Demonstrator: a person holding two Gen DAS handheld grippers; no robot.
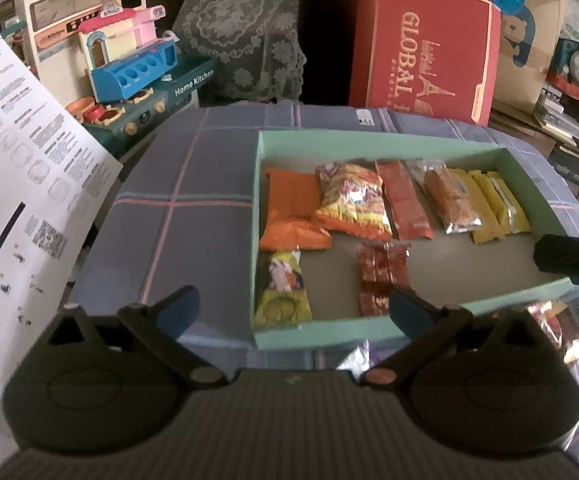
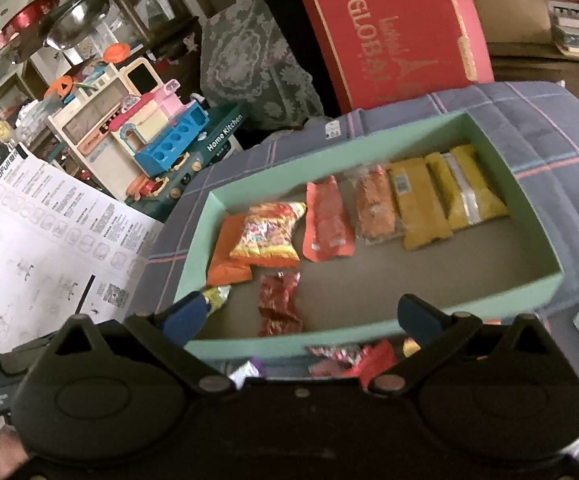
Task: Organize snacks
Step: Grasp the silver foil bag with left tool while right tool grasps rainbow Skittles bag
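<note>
The tray (image 1: pixel 381 138) has mint-green walls and a dull grey-brown floor. It sits on a cloth (image 1: pixel 193 184) of slate blue, checked with thin pink and pale blue lines. In the tray, at 9 o'clock, lies a plain orange packet (image 1: pixel 289 212); beside it is a yellow and orange bag (image 1: pixel 355 204) with a busy red print, then a red-orange sachet (image 1: pixel 405 204), and yellow packets (image 1: pixel 497 204) at 3 o'clock. A dark red wrapper (image 1: pixel 377 276) lies at 6 o'clock. Behind stands a red box (image 1: pixel 425 40) with gold lettering.
</note>
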